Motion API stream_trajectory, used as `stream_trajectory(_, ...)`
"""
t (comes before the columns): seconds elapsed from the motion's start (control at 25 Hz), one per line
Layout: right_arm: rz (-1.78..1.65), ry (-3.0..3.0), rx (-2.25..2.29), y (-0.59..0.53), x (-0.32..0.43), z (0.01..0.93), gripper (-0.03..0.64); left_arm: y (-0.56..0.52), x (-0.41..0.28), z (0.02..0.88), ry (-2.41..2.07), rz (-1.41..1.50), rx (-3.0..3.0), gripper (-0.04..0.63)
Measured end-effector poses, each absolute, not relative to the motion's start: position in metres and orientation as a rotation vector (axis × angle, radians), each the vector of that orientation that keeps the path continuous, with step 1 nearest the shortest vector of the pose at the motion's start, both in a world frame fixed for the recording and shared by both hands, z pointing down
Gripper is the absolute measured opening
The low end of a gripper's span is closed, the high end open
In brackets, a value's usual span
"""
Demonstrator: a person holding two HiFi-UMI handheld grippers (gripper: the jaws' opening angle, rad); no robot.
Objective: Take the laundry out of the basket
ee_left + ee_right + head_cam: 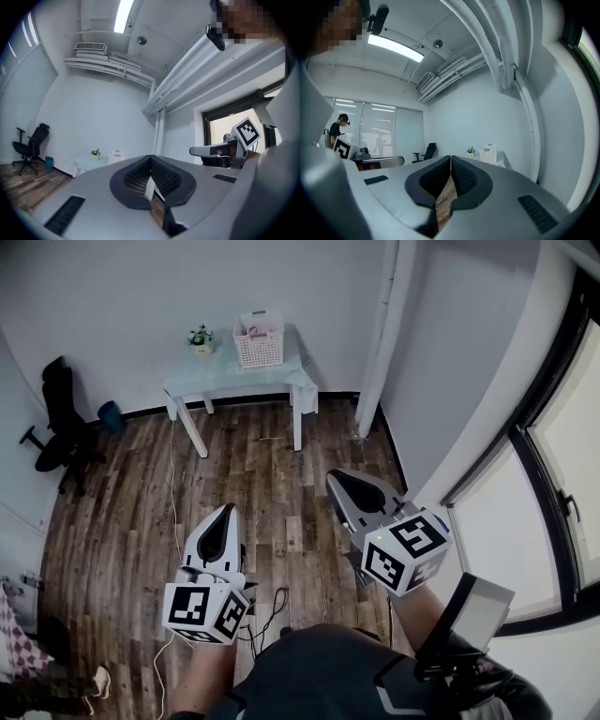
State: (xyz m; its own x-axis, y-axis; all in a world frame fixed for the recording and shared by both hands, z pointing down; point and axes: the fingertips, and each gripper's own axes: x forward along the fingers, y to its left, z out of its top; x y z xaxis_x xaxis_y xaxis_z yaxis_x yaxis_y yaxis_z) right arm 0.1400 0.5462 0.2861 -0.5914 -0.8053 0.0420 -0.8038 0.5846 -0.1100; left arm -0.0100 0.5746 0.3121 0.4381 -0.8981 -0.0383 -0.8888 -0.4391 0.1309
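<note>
- Two grey hand-held grippers, each carrying a cube with black-and-white square markers, are held level above a dark wood-plank floor [272,465].
- The left hand-held gripper [225,512] has its jaws together, with nothing between them.
- The right hand-held gripper [337,479] also has its jaws pressed together and holds nothing.
- A white lattice-sided laundry basket [259,348] stands on a small pale blue-green tabletop [234,379] against the far wall, well apart from both grippers.
- Pale laundry [255,324] shows above the basket's rim.
- A small green potted plant [200,337] stands near the basket, to its left.
- A black office chair [58,409] stands by the left wall.
- Thin cables [173,498] trail across the floor.
</note>
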Motion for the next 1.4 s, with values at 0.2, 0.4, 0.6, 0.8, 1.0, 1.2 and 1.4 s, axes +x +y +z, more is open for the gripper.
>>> stream_trajectory(0.2, -0.181, 2.786, -1.450, 0.549, 0.117, 0.294, 0.016, 0.576, -0.033, 0.324, -1.556, -0.154, 2.599, 0.008)
stream_trajectory(0.4, -0.196, 2.802, -1.481, 0.540, 0.106, 0.299, 0.017, 0.564, -0.044, 0.335, -1.506, -0.158, 2.583, 0.008)
stream_trajectory(0.6, -0.182, 2.787, -1.447, 0.514, 0.106, 0.290, 0.017, 0.546, -0.058, 0.327, -1.617, -0.250, 2.553, 0.008)
stream_trajectory(0.8, -0.197, 2.815, -1.321, 0.474, 0.097, 0.293, 0.017, 0.510, -0.063, 0.331, -1.673, -0.206, 2.516, 0.008)
stream_trajectory(1.0, -0.069, 2.844, -1.343, 0.414, 0.104, 0.287, 0.017, 0.463, -0.056, 0.305, -1.741, -0.307, 2.529, 0.008)
stream_trajectory(1.2, -0.033, 2.843, -1.336, 0.348, 0.128, 0.283, 0.017, 0.399, -0.039, 0.301, -1.730, -0.314, 2.499, 0.008)
stream_trajectory(1.4, -0.076, 2.878, -1.284, 0.288, 0.144, 0.291, 0.017, 0.337, -0.025, 0.303, -1.729, -0.406, 2.402, 0.008)
